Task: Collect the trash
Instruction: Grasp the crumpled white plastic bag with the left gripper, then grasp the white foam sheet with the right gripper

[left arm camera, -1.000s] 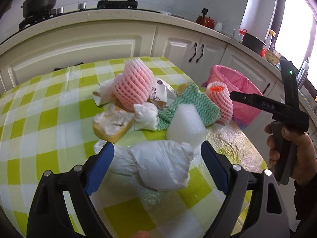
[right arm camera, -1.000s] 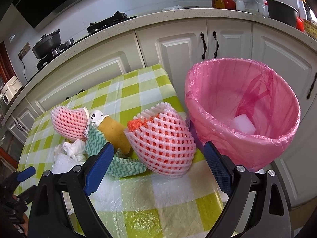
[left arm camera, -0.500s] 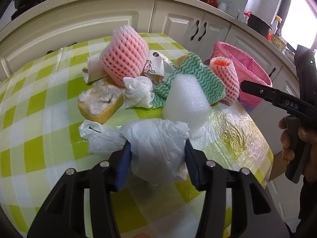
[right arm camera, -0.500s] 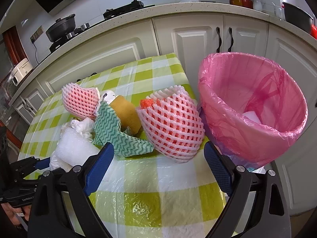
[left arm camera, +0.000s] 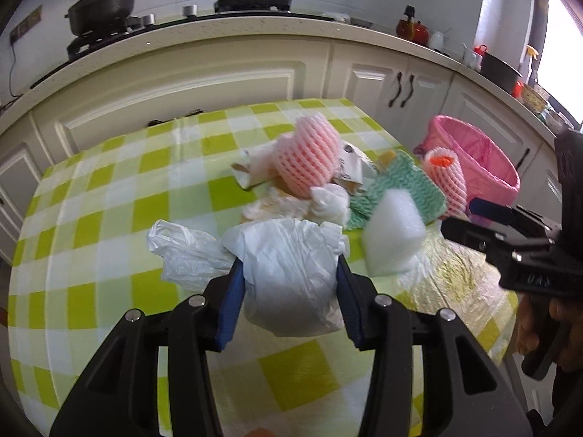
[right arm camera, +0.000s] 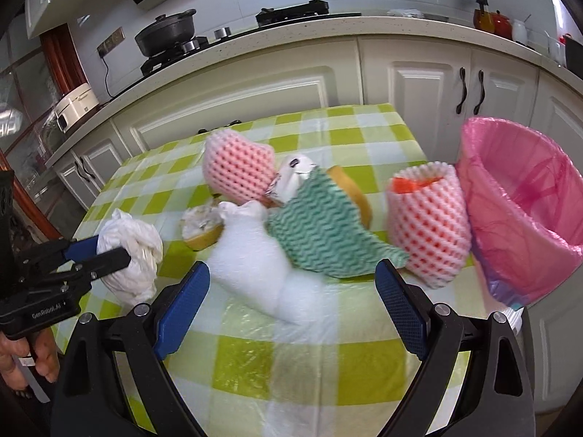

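The left gripper (left arm camera: 288, 284) is closing, its blue pads pressed on both sides of the white plastic bag (left arm camera: 291, 273), held just above the checked surface (left arm camera: 91, 225). The right gripper (right arm camera: 291, 298) stands wide open and empty, over the white foam piece (right arm camera: 262, 266) beside the bag. The pink-lined bin (right arm camera: 528, 211) stands well beyond the bag, off the surface's edge.

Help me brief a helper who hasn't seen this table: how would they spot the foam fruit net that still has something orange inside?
Start at the pink-lined bin off the table's far right corner. The foam net stands on the checked tablecloth right against the bin's side, beside the green wavy cloth. Unlike the other pink net farther left, its open top shows orange.
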The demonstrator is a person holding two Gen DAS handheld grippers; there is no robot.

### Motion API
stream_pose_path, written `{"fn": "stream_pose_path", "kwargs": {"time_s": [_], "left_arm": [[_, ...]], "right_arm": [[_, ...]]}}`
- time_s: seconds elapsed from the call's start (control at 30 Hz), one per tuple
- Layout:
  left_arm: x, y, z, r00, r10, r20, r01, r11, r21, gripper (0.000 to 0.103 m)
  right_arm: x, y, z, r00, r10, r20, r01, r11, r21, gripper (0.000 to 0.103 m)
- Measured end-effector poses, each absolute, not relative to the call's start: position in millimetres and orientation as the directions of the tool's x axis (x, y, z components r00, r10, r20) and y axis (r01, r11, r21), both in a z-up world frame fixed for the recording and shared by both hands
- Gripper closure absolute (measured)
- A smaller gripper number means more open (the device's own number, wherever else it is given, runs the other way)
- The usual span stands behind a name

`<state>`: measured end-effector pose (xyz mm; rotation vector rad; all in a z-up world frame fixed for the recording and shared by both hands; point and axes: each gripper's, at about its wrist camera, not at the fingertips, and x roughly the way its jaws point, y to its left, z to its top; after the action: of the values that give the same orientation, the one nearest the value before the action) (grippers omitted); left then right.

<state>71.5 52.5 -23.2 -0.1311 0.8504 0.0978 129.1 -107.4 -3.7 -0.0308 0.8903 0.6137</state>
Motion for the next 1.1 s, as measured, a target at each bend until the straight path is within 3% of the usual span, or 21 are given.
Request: {"fn": "stream_pose_path", "kwargs": {"time_s": [0.2,0.3,0.4,0.47,0.53,1.1], "left_arm": [[66,76,-21,0.672,0.042,-0.74,-0.172,0.98,-0.101,0.058],[64,84,-22,0.675,0.042,-0.737,-0.183,0.977,-0.112,0.058],[62,89,-24,0.675,0.041,-0.737,-0.189,0.975,-0.119,0.058],[62,91,-25,0.677,0.04,-0.735,-0.189,0.974,-0.121,0.058],[60,92,-25,0.678,0.039,-0.734,-0.192,0.973,-0.125,0.058],[62,59,5,0.712,0.047,-0.7,-0.147,0.986,-0.083,0.058]], "right_arm": [[120,-72,-10,0.48,0.455,-0.75,-0.518,0.837,0.176,0.017],[118,-56,-17,0.483,0.434,-0.761,-0.523,0.84,0.146,0.023],[120,-47,-25,0.479,0.418,-0.772,-0.523,0.842,0.131,0.037],[124,-45,-29,0.469,0.417,-0.778,-0.517,0.844,0.141,0.056],[125,-45,-31,0.465,0.416,-0.781,-0.514,0.845,0.144,0.063],[101,-108,24,0.495,0.525,-0.692,-0.532,0.813,0.236,0.068]]}}
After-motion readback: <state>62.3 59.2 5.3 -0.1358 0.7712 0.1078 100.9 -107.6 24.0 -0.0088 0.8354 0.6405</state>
